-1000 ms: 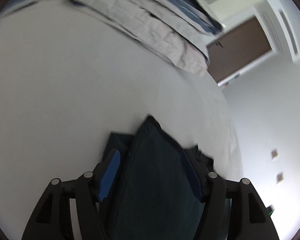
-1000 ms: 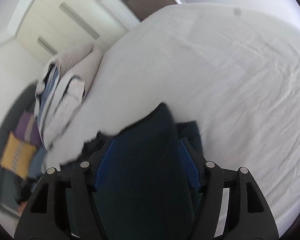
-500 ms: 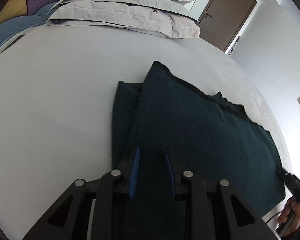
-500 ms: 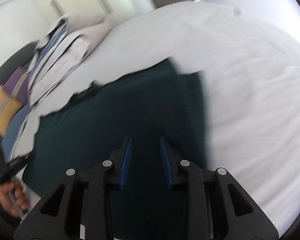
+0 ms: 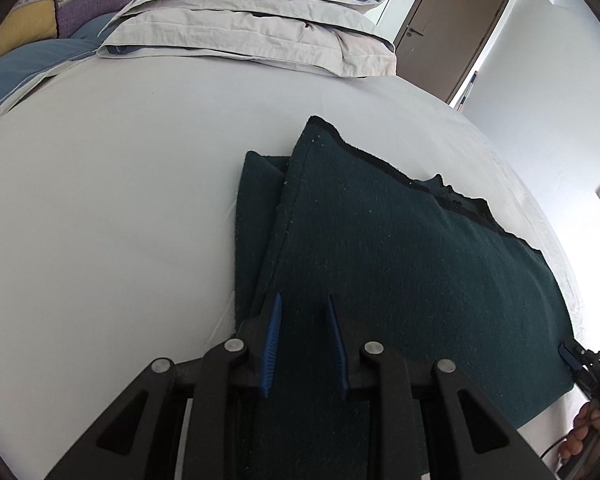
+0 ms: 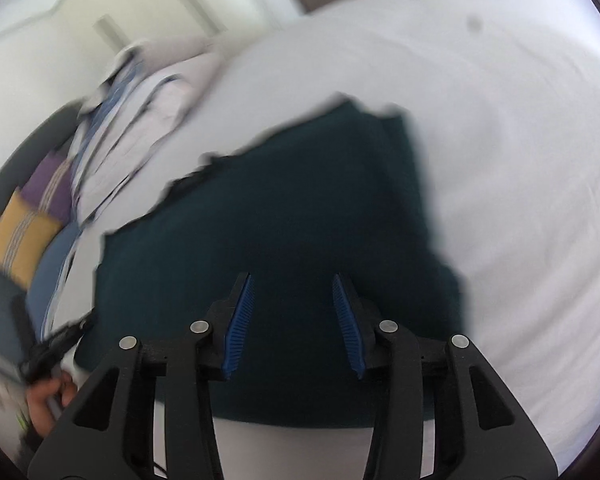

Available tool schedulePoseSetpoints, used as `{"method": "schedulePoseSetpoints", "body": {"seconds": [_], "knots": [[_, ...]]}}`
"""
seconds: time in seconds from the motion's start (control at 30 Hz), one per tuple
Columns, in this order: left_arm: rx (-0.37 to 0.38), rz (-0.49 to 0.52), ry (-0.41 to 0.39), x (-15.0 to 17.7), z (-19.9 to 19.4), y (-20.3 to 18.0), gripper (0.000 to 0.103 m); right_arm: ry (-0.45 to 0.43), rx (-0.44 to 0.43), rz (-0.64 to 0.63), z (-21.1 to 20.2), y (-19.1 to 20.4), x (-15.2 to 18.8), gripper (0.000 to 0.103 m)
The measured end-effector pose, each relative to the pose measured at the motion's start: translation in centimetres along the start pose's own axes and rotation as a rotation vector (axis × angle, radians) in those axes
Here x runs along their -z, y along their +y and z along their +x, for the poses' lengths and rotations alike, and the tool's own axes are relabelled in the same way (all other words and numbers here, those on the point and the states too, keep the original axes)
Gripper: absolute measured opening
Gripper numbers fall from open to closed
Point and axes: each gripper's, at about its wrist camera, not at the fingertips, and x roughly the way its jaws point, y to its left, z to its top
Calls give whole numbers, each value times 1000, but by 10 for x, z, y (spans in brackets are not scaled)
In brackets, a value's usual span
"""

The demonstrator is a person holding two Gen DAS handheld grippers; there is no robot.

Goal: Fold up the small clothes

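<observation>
Dark green garment [image 5: 400,272] folded flat on white bed sheet [image 5: 112,208]; left gripper [image 5: 302,312] and right gripper [image 6: 294,292] above it, both parted, holding nothing.

Dark green garment [image 5: 400,264]: matt, napped knit cloth. Bed sheet [image 5: 112,208]: smooth white cloth. Left gripper [image 5: 302,340]: matt black plastic, ribbed blue pads [image 5: 271,340], metal pins.

bright daylight, glare R edge | L view sharp | R view motion-blurred | fisheye warp
</observation>
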Motion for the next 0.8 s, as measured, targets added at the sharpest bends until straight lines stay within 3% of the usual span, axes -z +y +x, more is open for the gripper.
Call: {"method": "schedulePoseSetpoints", "body": {"seconds": [0.1, 0.17, 0.2, 0.23, 0.37, 0.57, 0.6, 0.63, 0.67, 0.73, 0.8], "knots": [[18, -12, -2, 1, -3, 3, 26, -55, 16, 61, -20, -22, 4, 29], [23, -27, -2, 2, -7, 4, 26, -86, 82, 95, -37, -32, 6, 30], [24, -33, 1, 3, -10, 3, 27, -102, 132, 110, -46, -36, 6, 39], [20, -36, 3, 4, -14, 1, 28, -117, 154, 126, -55, -40, 8, 39], [1, -5, -25, 9, -32, -14, 45, -159, 57, 125, -82, -32, 1, 39], [-39, 42, -11, 24, -29, -25, 46, -95, -83, 11, -60, 4, 3, 39], [-41, 39, -3, 26, -26, -22, 46, -61, -102, 18, -50, 2, 6, 43], [-37, 32, 2, 27, -23, -18, 46, -1, -92, 45, -37, -5, 10, 54], [-32, 28, 0, 28, -23, -15, 45, 22, -58, 64, -26, -9, 6, 55], [-33, 36, -3, 29, -27, -14, 45, -7, -60, 82, -29, -21, 12, 41], [-40, 37, -17, 28, -36, -15, 45, -52, -36, 138, -48, -33, 17, 43]]}}
